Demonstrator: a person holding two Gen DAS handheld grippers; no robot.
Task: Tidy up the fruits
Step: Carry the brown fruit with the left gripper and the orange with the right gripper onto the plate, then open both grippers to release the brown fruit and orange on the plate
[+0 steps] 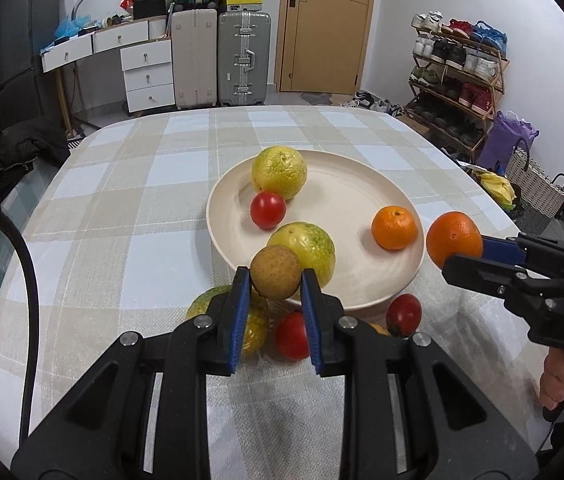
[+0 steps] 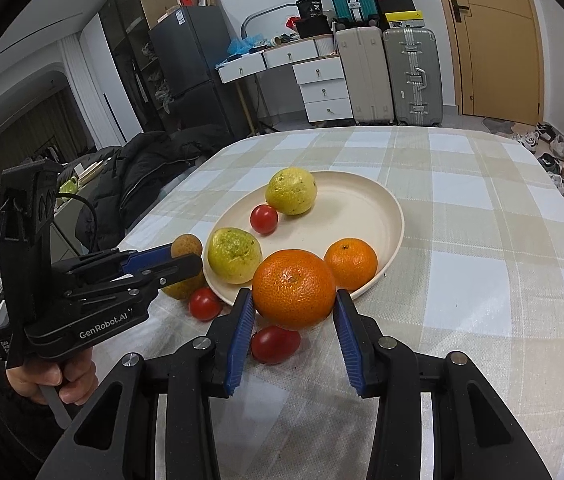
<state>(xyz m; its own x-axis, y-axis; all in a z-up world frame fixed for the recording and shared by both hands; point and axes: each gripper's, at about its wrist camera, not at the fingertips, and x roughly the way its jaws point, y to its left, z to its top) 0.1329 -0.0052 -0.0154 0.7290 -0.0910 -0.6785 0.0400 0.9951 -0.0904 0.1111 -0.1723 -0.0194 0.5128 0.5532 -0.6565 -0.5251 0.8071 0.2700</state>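
Observation:
A cream plate (image 1: pixel 341 184) (image 2: pixel 361 200) on the checked tablecloth holds two yellow-green citrus fruits (image 1: pixel 279 172) (image 1: pixel 305 244), a red tomato (image 1: pixel 268 210) and a small orange (image 1: pixel 394 227). My left gripper (image 1: pixel 276 280) is shut on a small brown fruit (image 1: pixel 276 272) (image 2: pixel 186 245), held above the plate's near rim. My right gripper (image 2: pixel 293 312) is shut on a large orange (image 2: pixel 293 294) (image 1: pixel 454 240), held beside the plate's right edge. On the cloth near the plate lie another yellow-green fruit (image 1: pixel 256 328) and two red tomatoes (image 1: pixel 290 336) (image 1: pixel 403 315).
The table's far half is bare cloth (image 1: pixel 186 140). Beyond it stand suitcases (image 1: pixel 244 58), a white drawer unit (image 1: pixel 148 76), a door (image 1: pixel 323 24) and a shoe rack (image 1: pixel 457 68). A dark jacket (image 2: pixel 146 176) lies off the table's left side.

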